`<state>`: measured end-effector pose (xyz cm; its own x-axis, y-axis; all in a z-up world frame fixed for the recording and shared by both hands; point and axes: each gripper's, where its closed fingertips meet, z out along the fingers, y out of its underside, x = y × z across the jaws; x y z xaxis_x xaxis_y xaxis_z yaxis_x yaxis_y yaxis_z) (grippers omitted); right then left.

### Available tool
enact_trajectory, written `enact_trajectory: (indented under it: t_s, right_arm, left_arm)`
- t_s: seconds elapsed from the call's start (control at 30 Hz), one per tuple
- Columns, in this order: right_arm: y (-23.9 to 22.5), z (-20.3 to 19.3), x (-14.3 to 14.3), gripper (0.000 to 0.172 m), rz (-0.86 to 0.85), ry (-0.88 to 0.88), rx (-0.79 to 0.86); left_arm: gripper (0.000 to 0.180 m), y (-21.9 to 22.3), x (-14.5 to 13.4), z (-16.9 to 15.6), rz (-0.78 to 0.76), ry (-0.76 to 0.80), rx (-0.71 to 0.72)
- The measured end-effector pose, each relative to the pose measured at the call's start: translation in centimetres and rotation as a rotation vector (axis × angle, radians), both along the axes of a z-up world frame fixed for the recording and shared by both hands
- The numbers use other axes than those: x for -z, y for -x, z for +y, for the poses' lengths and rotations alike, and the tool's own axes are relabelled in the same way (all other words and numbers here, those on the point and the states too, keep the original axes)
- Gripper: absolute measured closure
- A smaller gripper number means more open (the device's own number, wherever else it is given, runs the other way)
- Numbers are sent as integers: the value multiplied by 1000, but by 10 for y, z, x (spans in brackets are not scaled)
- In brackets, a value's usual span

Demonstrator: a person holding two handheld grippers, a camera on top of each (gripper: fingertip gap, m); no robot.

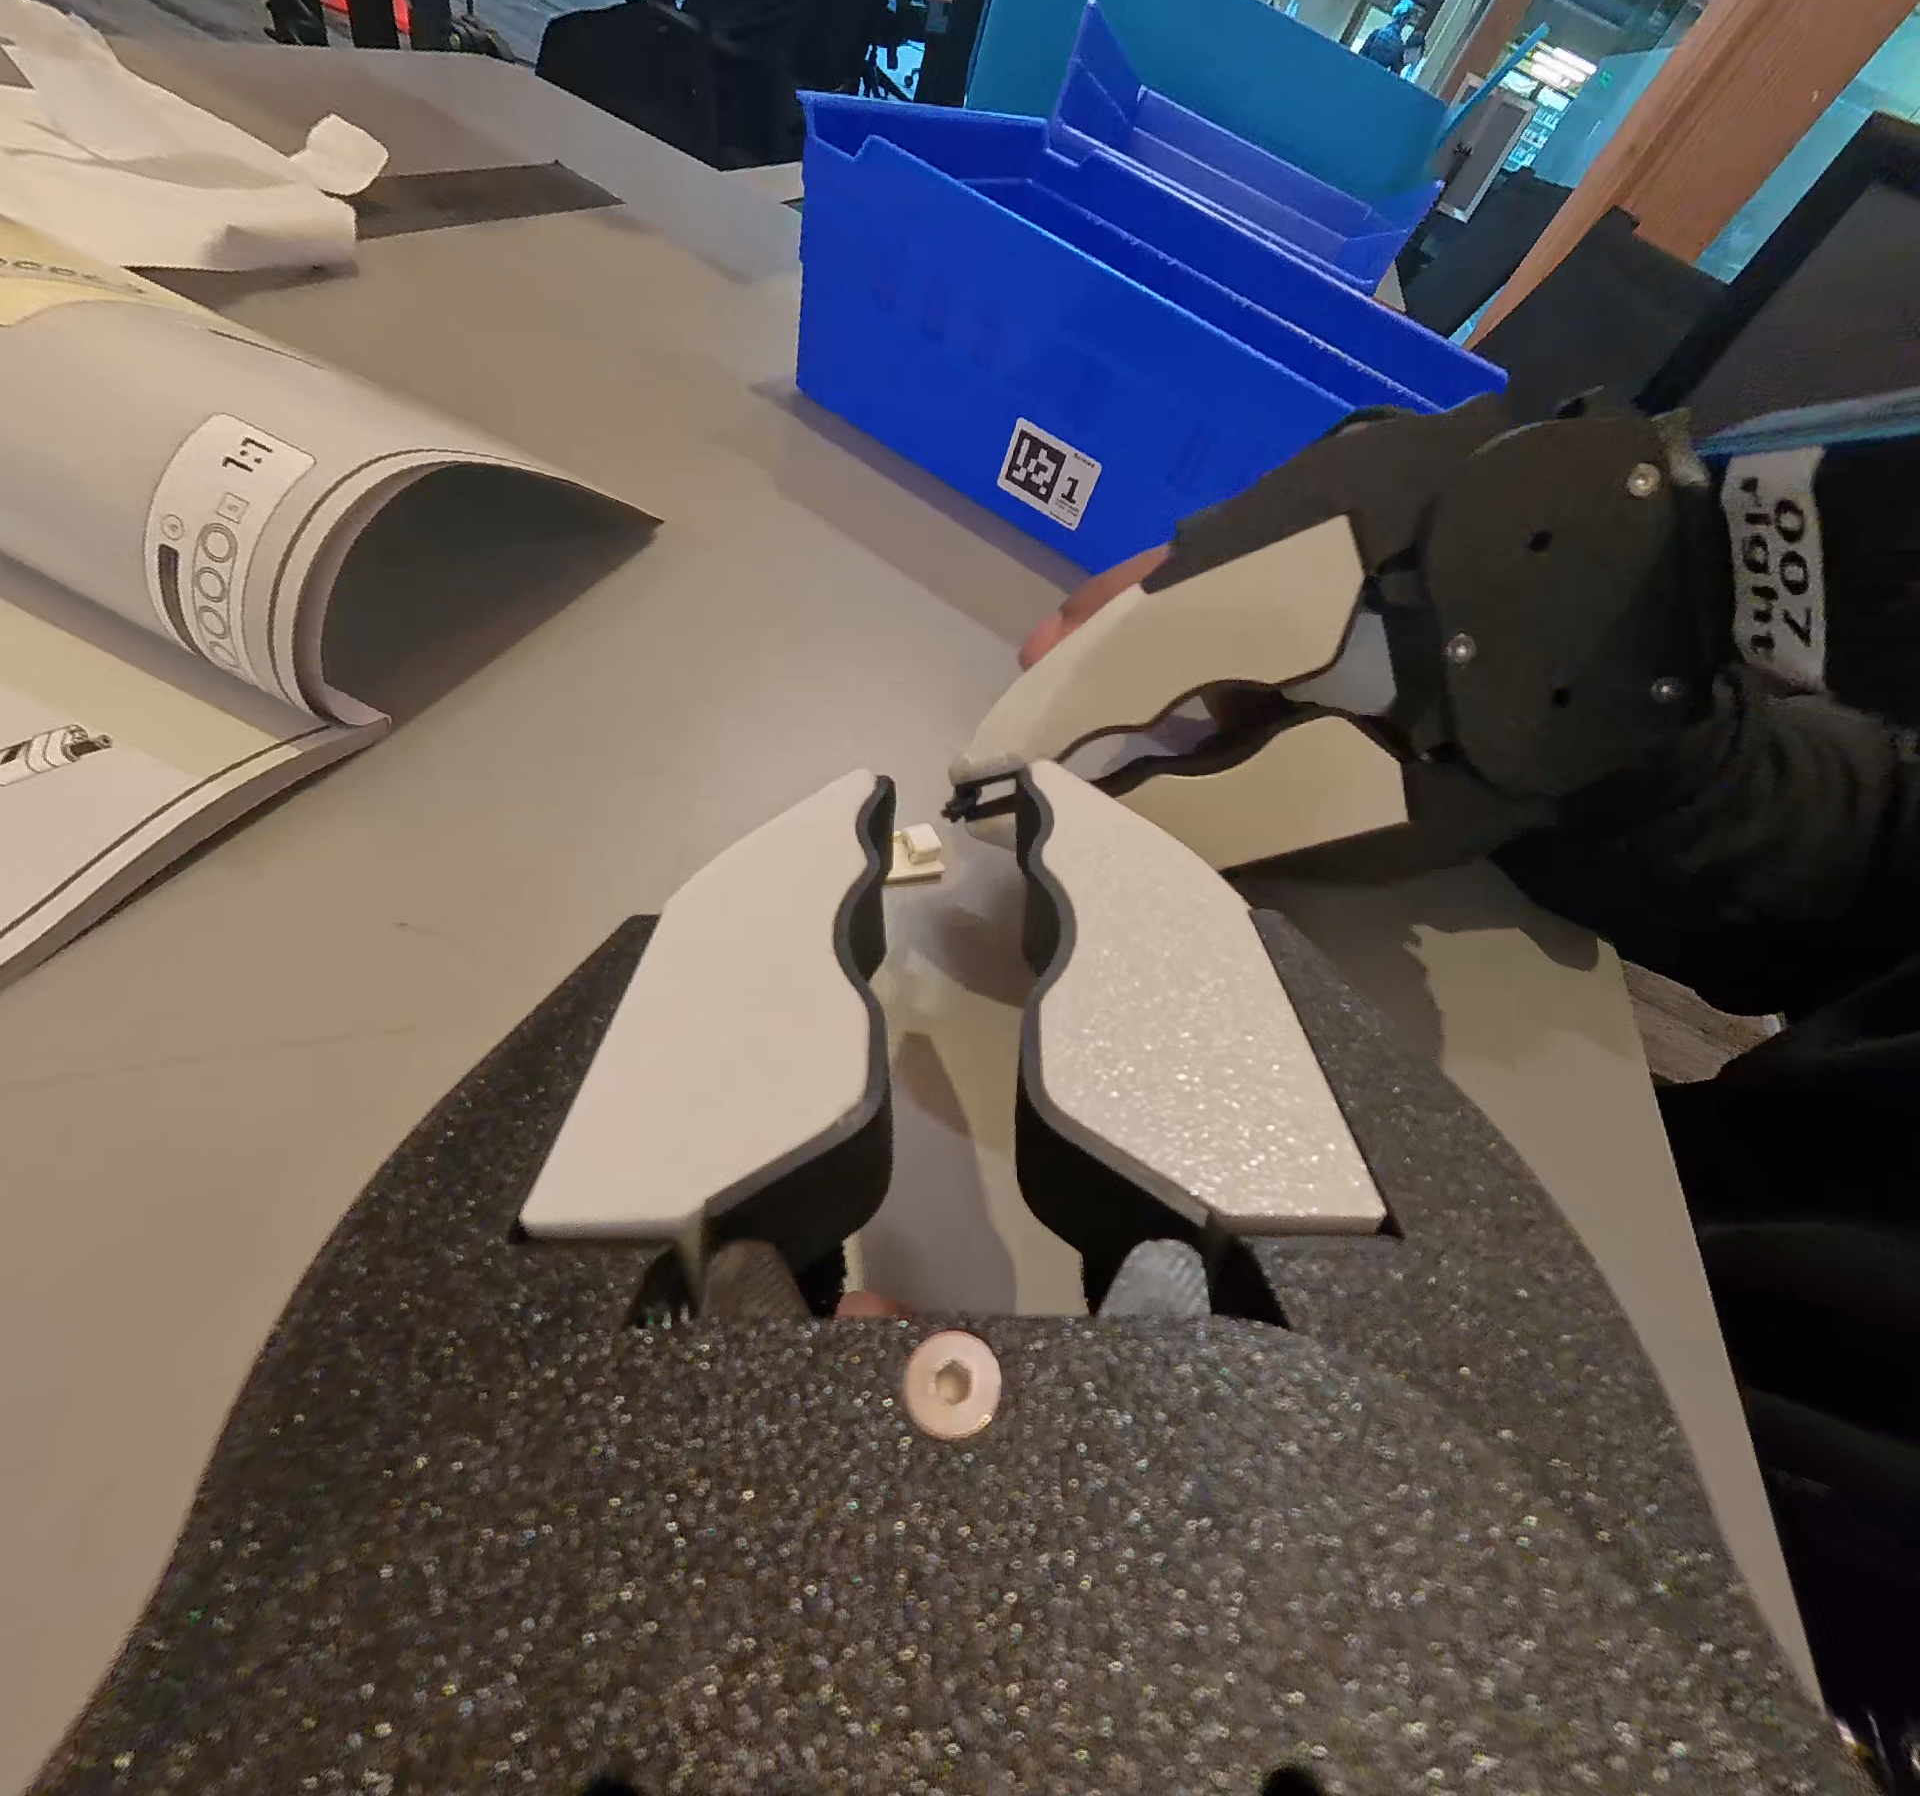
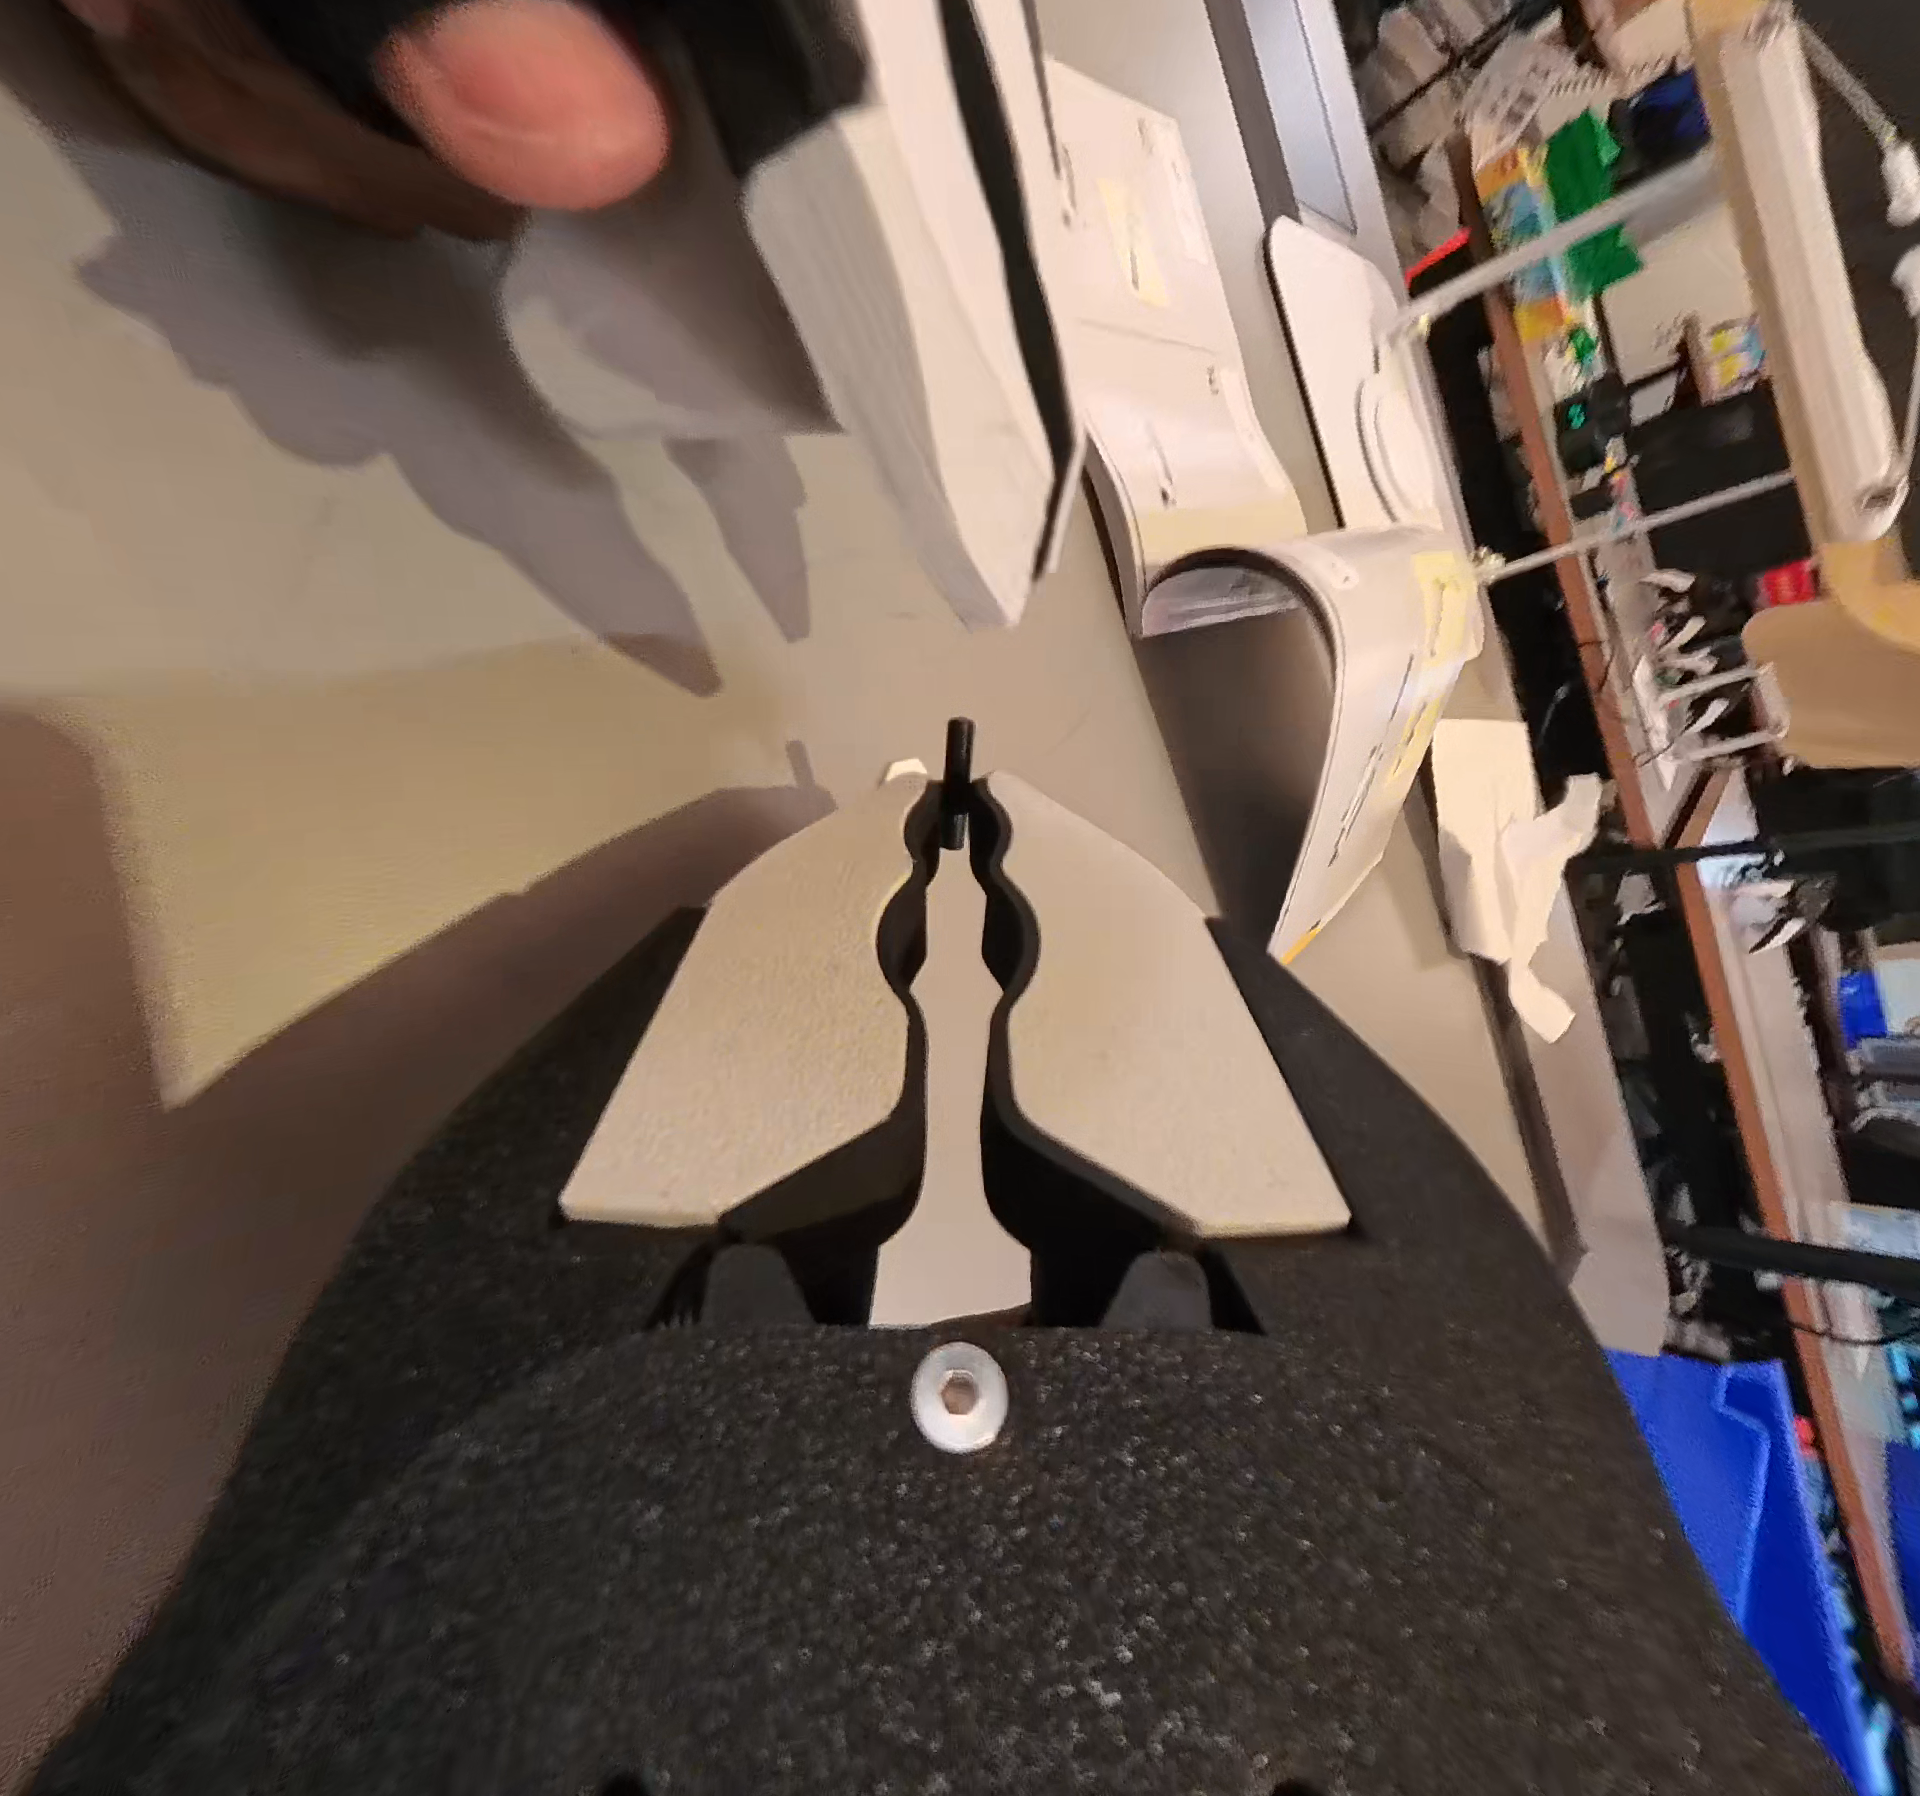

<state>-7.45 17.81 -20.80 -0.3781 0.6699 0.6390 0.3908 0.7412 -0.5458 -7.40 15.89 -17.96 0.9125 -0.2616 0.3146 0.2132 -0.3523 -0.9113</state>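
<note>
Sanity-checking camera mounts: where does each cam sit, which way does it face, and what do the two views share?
Left wrist view: on the left gripper, looking forward and down over the grey table toward the blue bin; own fingers apart, small white piece between them.
Right wrist view: on the right gripper, rolled sideways, facing the open booklet; own fingers pinch a black pin.
Shared: table, booklet, pin, white piece, each other's gripper.

Small white piece (image 1: 914, 853) between parted left gripper (image 1: 951, 790) fingers, on grey table (image 1: 623, 458).
</note>
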Motion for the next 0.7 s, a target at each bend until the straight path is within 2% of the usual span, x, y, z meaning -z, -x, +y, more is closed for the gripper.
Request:
enact_trajectory:
  t_s: [0.53, 0.7]
  right_arm:
    - [-6, -31, -12, 167, 140, -157, -150]
    - [-7, -29, -15, 167, 172, -201, -145]
  left_arm:
    - [160, -16, -3, -5, -69, -1, 102]
    - [161, -17, -3, -6, -103, 8, 125]
